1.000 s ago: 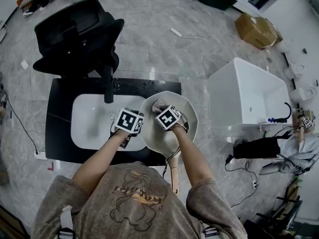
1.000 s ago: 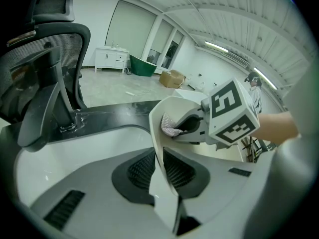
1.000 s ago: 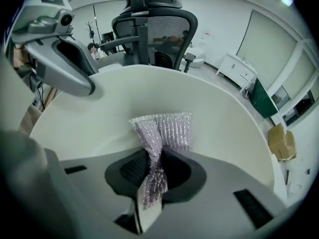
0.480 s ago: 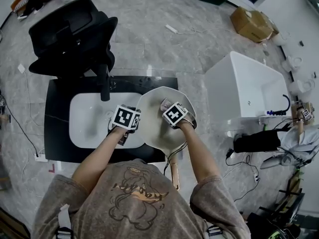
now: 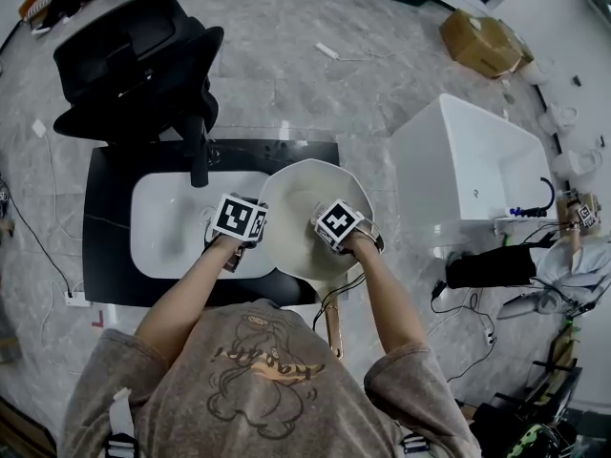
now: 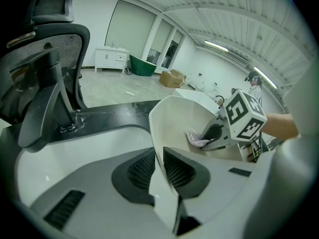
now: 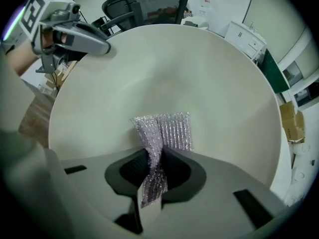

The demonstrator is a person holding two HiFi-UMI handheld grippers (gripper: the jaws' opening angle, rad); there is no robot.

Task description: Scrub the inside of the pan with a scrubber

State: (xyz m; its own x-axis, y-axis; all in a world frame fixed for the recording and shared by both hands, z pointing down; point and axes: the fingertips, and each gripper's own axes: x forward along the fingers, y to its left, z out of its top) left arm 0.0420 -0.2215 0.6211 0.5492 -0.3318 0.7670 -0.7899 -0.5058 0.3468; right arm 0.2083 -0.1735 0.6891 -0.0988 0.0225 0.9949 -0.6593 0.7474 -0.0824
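The cream pan (image 5: 296,203) sits tilted on the sink counter, its wooden handle (image 5: 333,332) pointing toward me. My left gripper (image 5: 244,231) is shut on the pan's left rim (image 6: 158,148), which stands between its jaws. My right gripper (image 5: 332,229) points down into the pan at its right side and is shut on a silvery mesh scrubber (image 7: 167,131). The scrubber's free end lies flat on the pan's inner surface (image 7: 199,78). From the left gripper view I see the right gripper (image 6: 213,133) and the scrubber (image 6: 198,139) inside the pan.
A white basin (image 5: 167,222) is set in the black counter (image 5: 105,256), with a black faucet (image 5: 198,156) behind it. A black office chair (image 5: 134,55) stands beyond the counter. A white bathtub (image 5: 477,179) is at the right, and cables lie on the floor.
My right gripper has slid the scrubber across the pan's inside toward its right side. The left gripper has kept its hold on the rim without moving.
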